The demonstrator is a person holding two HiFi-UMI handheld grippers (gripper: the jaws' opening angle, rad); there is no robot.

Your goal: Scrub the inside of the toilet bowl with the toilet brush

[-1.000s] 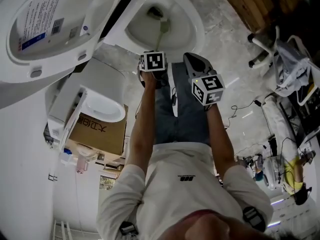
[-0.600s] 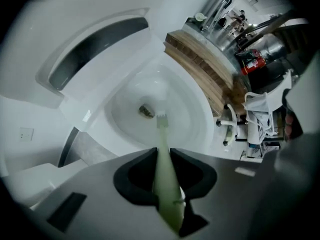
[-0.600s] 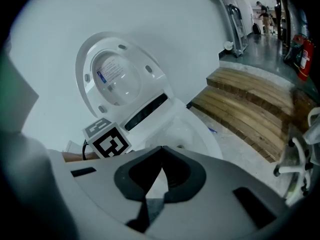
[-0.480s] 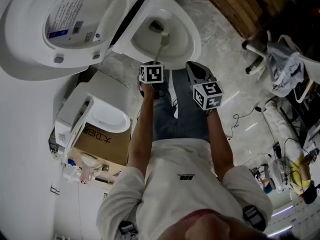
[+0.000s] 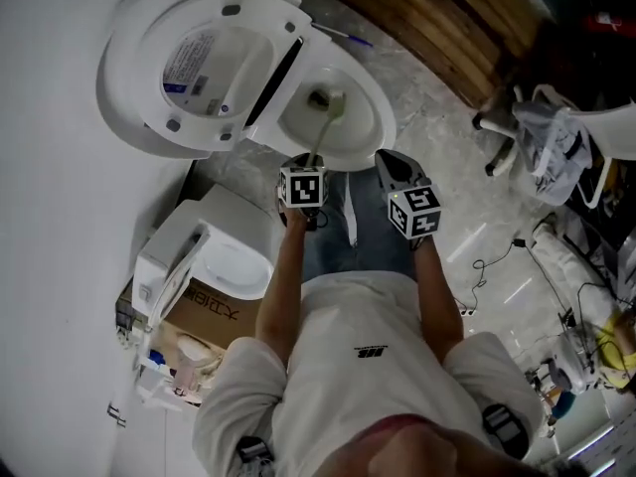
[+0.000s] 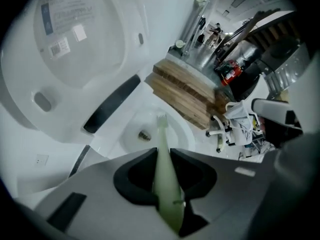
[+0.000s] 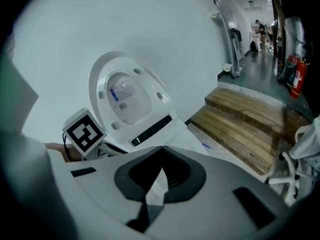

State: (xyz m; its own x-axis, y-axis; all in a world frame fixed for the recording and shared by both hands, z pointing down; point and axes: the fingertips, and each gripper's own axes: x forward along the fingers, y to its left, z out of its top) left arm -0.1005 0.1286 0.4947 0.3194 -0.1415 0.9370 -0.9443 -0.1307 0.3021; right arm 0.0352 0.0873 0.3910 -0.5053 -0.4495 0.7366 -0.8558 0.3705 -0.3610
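The white toilet bowl [image 5: 360,127] stands open, its lid [image 5: 204,63] raised toward the wall. My left gripper [image 5: 304,189] is shut on the pale green handle of the toilet brush [image 6: 164,164], which reaches down into the bowl [image 6: 172,134]. The brush head [image 5: 333,102] sits low in the bowl beside the drain hole [image 6: 144,134]. My right gripper [image 5: 391,163] hovers over the bowl's near rim to the right, shut with nothing in it [image 7: 161,147]. The lid [image 7: 131,96] and the left gripper's marker cube [image 7: 84,130] show in the right gripper view.
A second white fixture [image 5: 214,256] and a cardboard box [image 5: 204,311] stand at the left, against the wall. Wooden steps [image 5: 427,28] run behind the toilet. A chair base [image 5: 497,117], cables [image 5: 487,266] and clutter lie on the floor to the right.
The head view has pulled back and turned, so the toilet and its lid look smaller and more central. The brush stays in the bowl, its head now nearer the drain. Both grippers stay shut.
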